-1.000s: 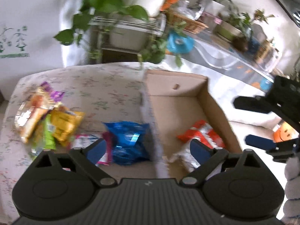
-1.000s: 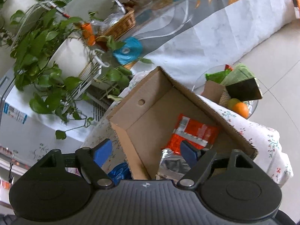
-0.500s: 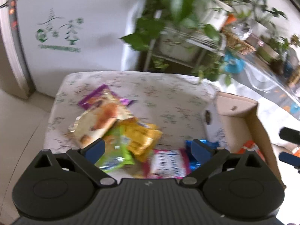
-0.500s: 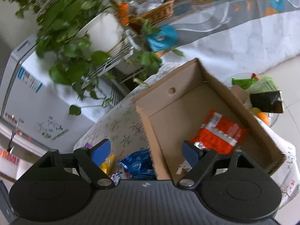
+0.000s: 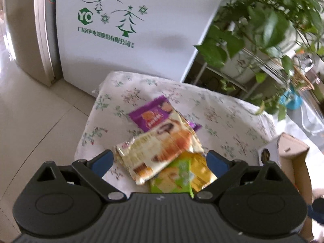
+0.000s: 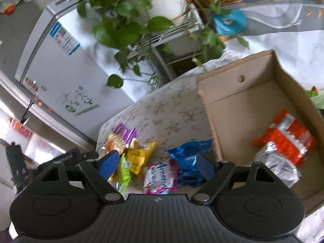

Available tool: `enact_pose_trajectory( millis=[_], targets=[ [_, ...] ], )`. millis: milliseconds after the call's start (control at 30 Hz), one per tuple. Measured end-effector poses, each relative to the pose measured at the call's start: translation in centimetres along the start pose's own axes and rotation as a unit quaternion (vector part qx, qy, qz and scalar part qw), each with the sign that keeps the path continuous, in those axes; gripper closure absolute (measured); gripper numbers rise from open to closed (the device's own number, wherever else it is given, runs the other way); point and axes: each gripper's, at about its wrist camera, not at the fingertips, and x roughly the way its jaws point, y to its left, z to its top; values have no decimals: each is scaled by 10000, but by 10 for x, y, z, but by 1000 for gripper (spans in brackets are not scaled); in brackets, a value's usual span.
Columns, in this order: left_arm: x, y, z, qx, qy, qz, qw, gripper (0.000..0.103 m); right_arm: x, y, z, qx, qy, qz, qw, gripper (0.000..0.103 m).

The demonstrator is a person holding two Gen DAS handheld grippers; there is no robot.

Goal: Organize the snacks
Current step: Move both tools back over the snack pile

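From the left wrist, the left hand-held gripper point(image 5: 159, 162) hangs wide open and empty above a heap of snack packets on the flower-print surface point(image 5: 214, 109): a cream pastry packet point(image 5: 160, 151) lies on top of a purple packet point(image 5: 151, 113), a green packet point(image 5: 174, 178) and a yellow packet point(image 5: 200, 172). From the right wrist, the right hand-held gripper point(image 6: 156, 165) is likewise spread open with nothing in it, over a pink-and-white packet point(image 6: 160, 177) and a blue packet point(image 6: 188, 154) lying just beside the cardboard box point(image 6: 243, 93). The box already holds 2 packets, an orange-red packet point(image 6: 287, 137) and a silver packet point(image 6: 277, 166). The step in hand appears to be choosing the next packet; the left likely needs to descend and close on the cream pastry packet.
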Motion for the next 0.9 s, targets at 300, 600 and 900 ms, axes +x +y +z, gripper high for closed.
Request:
enact_pose_trajectory(
  millis=[300,600,900],
  targets=[
    [35,-8,14,523,274,-386,9975,5,29,26,-15,-503,351,-15,9981,16],
    [52,-11,8,1716,164,-230,9848,6,45,37,-23,-641,579,-111,9962,16],
    [73,-18,-2,2091,201,-279,9773,18,69,51,-32,-710,790,-197,9942,17]
  ],
)
